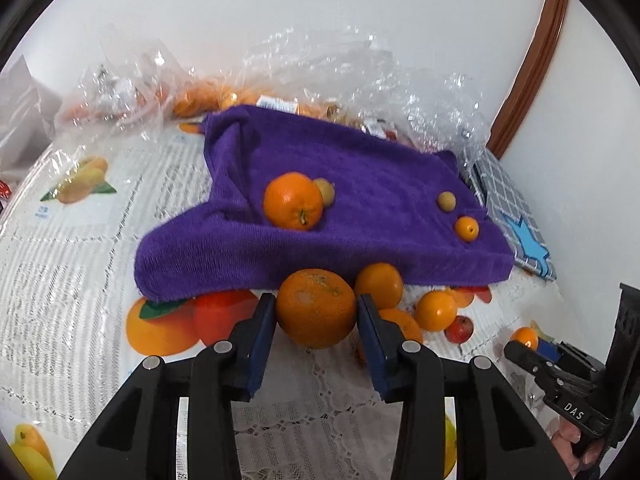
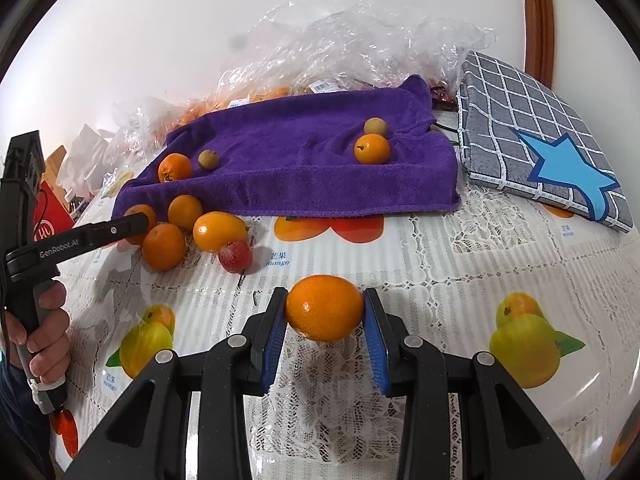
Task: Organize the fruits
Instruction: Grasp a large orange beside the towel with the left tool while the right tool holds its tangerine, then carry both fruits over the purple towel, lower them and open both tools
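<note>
My left gripper [image 1: 316, 314] is shut on a large orange [image 1: 315, 309] just in front of the purple towel [image 1: 360, 184]. On the towel lie an orange [image 1: 293, 201], a small orange [image 1: 466, 228] and two small tan fruits [image 1: 445, 201]. Loose oranges [image 1: 435, 310] and a small red fruit [image 1: 459, 329] lie on the tablecloth right of my left gripper. My right gripper [image 2: 325, 312] is shut on a small oval orange [image 2: 325, 307] above the tablecloth. In the right wrist view the towel [image 2: 304, 160], the fruit pile [image 2: 218, 231] and the left gripper [image 2: 132, 222] are at the left.
Crumpled clear plastic bags [image 2: 360, 32] with more fruit lie behind the towel against the white wall. A grey checked cushion with a blue star [image 2: 536, 144] lies right of the towel. The table has a lace cloth with fruit prints [image 2: 480, 264]. A red box [image 2: 48, 220] is at far left.
</note>
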